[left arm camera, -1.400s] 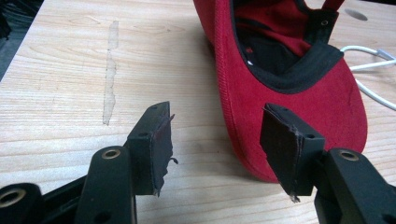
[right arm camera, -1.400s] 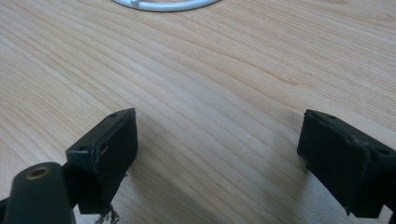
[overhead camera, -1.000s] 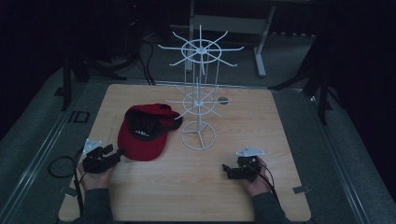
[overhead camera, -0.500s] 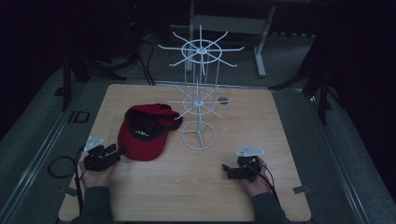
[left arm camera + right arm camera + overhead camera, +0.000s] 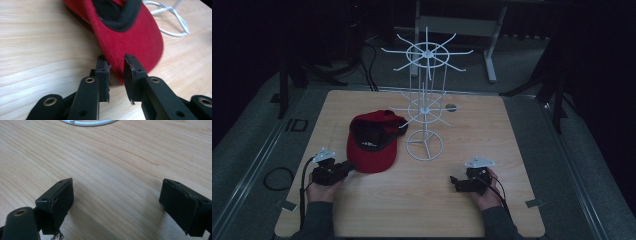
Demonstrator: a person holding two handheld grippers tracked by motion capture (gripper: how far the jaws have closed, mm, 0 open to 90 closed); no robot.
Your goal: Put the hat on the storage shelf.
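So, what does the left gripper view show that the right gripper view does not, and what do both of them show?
The left gripper view alone: the red cap, its brim edge between the narrowly open jaws of the left tool.
The right gripper view alone: the right tool with its jaws wide apart and nothing between them.
Both: the wooden table and part of the white wire stand's ring base.
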